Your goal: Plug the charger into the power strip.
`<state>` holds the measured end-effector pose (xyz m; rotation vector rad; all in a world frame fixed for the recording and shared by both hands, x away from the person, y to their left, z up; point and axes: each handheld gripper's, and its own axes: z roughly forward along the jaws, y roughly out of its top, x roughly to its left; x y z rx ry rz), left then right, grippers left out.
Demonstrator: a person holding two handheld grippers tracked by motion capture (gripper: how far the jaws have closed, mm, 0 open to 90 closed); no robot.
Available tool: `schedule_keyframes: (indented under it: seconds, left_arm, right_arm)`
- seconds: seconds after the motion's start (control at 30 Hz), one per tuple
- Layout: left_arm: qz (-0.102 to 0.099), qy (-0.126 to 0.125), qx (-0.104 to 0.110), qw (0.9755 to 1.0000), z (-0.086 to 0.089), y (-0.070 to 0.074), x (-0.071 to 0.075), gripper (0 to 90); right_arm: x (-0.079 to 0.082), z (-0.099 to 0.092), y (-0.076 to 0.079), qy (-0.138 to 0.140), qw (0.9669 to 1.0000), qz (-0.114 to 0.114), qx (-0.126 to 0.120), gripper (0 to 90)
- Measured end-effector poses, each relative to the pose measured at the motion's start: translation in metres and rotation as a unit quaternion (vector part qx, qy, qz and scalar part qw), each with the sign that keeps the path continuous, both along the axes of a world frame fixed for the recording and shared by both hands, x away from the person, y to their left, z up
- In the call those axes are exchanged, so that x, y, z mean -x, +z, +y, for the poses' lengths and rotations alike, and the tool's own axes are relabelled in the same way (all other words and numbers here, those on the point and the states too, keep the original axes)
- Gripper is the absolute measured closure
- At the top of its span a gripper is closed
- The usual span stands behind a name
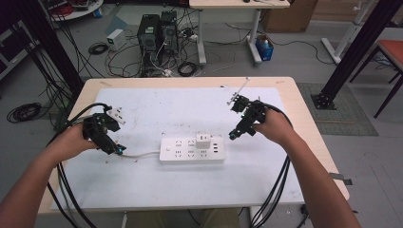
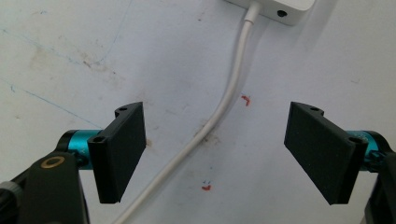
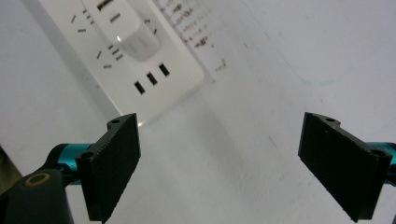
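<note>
Charger plugged into power strip, both grippers off it.

White charger (image 1: 203,140) sits upright in the power strip (image 1: 191,151) mid-table (image 1: 142,185). Right gripper (image 1: 233,135) is just right of the strip, jaws wide apart with nothing between them. Left gripper (image 1: 119,150) hovers over the strip's cord (image 2: 224,100), jaws apart either side of it, pads not touching. Looks like the plug-in step is done; to finish well, check that the charger is seated flush, keep the right jaws clear of its body and avoid dragging the cord, so the strip doesn't shift.
</note>
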<state>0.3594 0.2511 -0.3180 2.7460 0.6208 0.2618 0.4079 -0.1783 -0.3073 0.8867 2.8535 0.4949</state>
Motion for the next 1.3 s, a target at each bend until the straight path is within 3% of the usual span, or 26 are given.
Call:
schedule_keyframes:
  seconds: [0.17, 0.23, 0.3, 0.4, 0.47, 0.57, 0.67, 0.83, 1.3]
  left_arm:
    - [0.001, 0.002, -0.002, 1.0000, -0.001, 0.001, 0.000, 20.8]
    - [0.002, 0.002, 0.003, 1.0000, -0.001, 0.003, 0.002, 20.8]
    - [0.004, 0.001, 0.002, 1.0000, -0.002, 0.005, 0.003, 20.8]
    - [0.005, 0.004, 0.002, 1.0000, -0.002, 0.008, 0.003, 20.8]
    - [0.005, 0.006, 0.001, 1.0000, -0.002, 0.010, 0.003, 20.8]
    - [0.000, 0.007, 0.002, 1.0000, -0.004, 0.013, 0.005, 20.8]
    - [-0.004, 0.004, -0.001, 1.0000, -0.006, 0.015, 0.005, 20.8]
    - [-0.010, 0.014, 0.004, 0.9998, -0.006, 0.017, 0.003, 20.8]
    - [-0.020, 0.007, -0.012, 0.9997, -0.012, 0.022, 0.006, 20.8]
  right_arm:
    - [0.011, -0.016, 0.003, -0.017, 0.9997, -0.012, 0.013, 12.3]
    - [0.018, -0.025, 0.004, -0.022, 0.9983, -0.026, 0.047, 12.3]
    - [0.022, -0.033, 0.005, -0.024, 0.9970, -0.024, 0.070, 12.1]
    - [0.025, -0.043, 0.005, -0.039, 0.9960, -0.010, 0.080, 1.8]
    - [0.029, -0.054, 0.003, -0.048, 0.9957, 0.000, 0.079, 1.0]
    - [0.036, -0.062, 0.002, -0.052, 0.9959, -0.011, 0.073, 1.0]
    - [0.041, -0.065, 0.000, -0.056, 0.9965, -0.008, 0.062, 1.0]
    - [0.044, -0.065, 0.000, -0.051, 0.9971, -0.006, 0.056, 1.0]
    - [0.056, -0.067, -0.003, -0.046, 0.9972, -0.014, 0.058, 1.0]
